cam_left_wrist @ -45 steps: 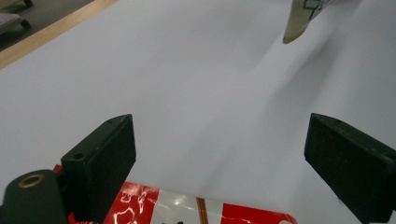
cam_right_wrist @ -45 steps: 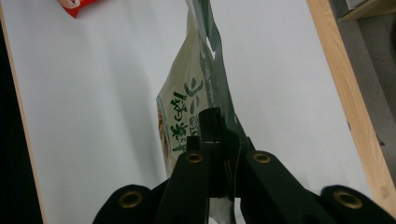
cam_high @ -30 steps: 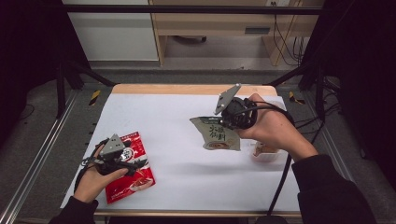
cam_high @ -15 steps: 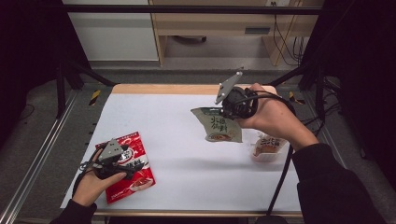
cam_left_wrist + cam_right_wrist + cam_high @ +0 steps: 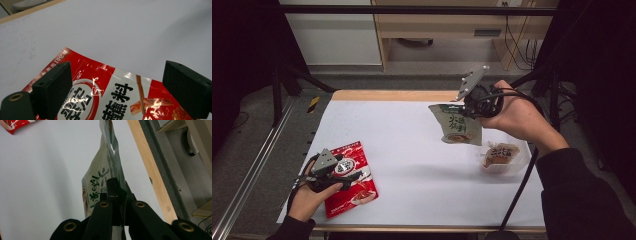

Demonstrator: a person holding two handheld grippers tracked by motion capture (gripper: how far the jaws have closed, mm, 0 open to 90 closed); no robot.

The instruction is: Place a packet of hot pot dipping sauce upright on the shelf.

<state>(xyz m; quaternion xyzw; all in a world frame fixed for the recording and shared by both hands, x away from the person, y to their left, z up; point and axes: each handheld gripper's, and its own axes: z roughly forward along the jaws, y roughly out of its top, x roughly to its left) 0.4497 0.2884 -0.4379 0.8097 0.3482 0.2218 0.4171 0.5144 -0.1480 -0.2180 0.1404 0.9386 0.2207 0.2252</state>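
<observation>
A green and white pouch (image 5: 458, 126) hangs in the air above the right half of the white table (image 5: 412, 150). My right gripper (image 5: 468, 108) is shut on its top edge. In the right gripper view the black jaws pinch the pouch (image 5: 98, 182) tightly at the right gripper (image 5: 116, 188). A red snack packet (image 5: 354, 180) lies flat at the table's left front. My left gripper (image 5: 348, 172) rests low over it, open. In the left gripper view the two jaws stand wide apart on either side of the red packet (image 5: 112, 95), not pressing it.
A small clear tub (image 5: 503, 156) holding a brown sachet sits on the table right of the hanging pouch. The table's wooden far edge (image 5: 392, 95) borders a gap and cabinets. A black stand pole (image 5: 519, 187) crosses the front right corner.
The right gripper has carried the pouch upward and toward the far right, uncovering the clear tub beneath the hand. The left gripper and the red packet have stayed put.
</observation>
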